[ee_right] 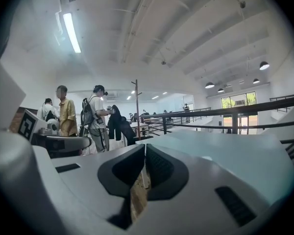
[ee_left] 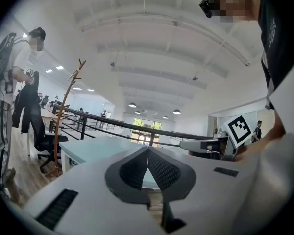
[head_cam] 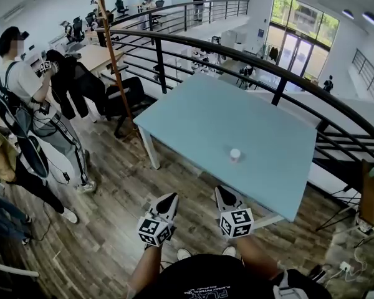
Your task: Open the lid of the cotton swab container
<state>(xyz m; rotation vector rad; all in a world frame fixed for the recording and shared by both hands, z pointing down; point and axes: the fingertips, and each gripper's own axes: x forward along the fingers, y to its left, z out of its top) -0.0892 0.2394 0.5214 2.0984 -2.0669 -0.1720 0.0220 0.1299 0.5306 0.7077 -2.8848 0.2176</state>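
Left gripper [head_cam: 172,197] and right gripper [head_cam: 219,191] were fully closed, empty, short of the table [head_cam: 237,114]; jaws needed opening before reaching the container [head_cam: 235,155]

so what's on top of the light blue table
Only a small white cylindrical container stands on the light blue rectangular table, towards the person's side. Its contents are hidden inside.

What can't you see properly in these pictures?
1. Head view: the cotton swab container is too small; its lid's edge and any latch are unreadable.
2. Left gripper view: container not seen; the left gripper fills the lower picture.
3. Right gripper view: same; the right gripper covers the near table.
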